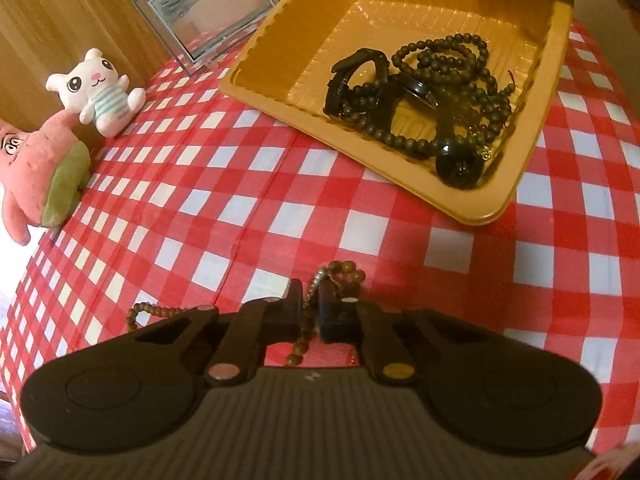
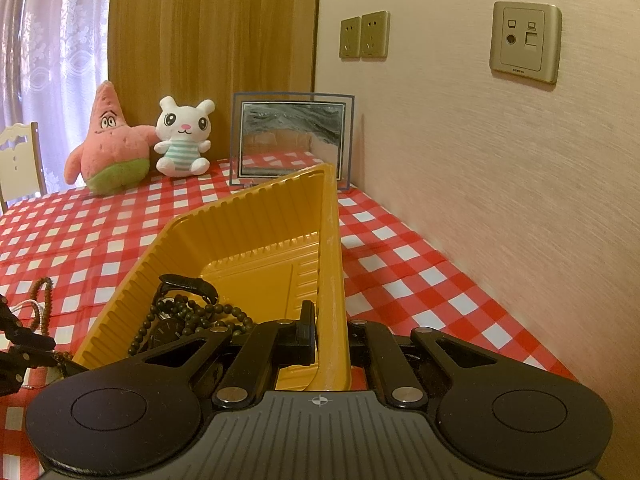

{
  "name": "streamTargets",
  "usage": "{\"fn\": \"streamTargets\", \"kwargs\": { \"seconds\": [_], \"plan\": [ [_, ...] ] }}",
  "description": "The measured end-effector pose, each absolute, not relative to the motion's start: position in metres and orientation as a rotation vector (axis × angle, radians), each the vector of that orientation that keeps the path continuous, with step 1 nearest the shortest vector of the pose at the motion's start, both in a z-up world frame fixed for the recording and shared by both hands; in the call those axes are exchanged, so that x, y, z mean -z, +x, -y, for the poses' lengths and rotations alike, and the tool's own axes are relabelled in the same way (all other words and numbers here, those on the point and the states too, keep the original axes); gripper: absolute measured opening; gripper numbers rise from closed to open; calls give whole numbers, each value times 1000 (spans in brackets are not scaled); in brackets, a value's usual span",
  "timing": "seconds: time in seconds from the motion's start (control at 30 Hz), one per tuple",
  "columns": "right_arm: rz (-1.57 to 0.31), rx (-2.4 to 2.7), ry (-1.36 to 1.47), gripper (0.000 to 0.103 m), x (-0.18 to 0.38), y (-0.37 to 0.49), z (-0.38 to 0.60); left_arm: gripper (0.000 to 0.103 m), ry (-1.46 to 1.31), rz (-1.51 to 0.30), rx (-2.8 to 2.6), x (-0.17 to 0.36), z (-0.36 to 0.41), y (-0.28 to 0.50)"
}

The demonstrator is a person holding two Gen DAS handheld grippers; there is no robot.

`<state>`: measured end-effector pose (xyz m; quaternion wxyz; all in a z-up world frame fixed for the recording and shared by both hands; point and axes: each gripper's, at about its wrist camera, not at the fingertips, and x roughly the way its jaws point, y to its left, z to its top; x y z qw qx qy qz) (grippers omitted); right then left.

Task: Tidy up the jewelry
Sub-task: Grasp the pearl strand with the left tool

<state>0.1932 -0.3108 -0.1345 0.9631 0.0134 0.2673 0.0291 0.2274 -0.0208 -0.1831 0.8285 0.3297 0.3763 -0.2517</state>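
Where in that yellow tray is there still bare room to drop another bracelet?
The yellow tray has bare floor in its far half, toward the picture frame. The near corner is crowded with dark bead strands and watches. The right claw clamps the tray's wall, so avoid that side.

Black grippers [image 1: 310,308], ribbed grey housings

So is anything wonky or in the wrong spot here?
Yes. The yellow tray is tipped up on one side, because the right gripper is pinching its rim. One brown bead string lies outside it on the checked cloth, pinched by the left gripper.
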Motion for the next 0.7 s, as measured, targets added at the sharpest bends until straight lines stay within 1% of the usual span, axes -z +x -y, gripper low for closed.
{"fn": "streamTargets", "kwargs": {
  "seconds": [0.03,0.2,0.37,0.7],
  "plan": [
    [-541,-59,27,5,134,193,311,1,696,-794,533,182,21,227],
    [-541,-59,27,5,134,193,311,1,664,-782,532,173,13,224],
    [-542,-59,28,5,134,193,311,1,550,-786,500,158,-1,224],
    [-540,-59,26,5,135,193,310,1,336,-690,363,86,-49,218]
  ]
}}
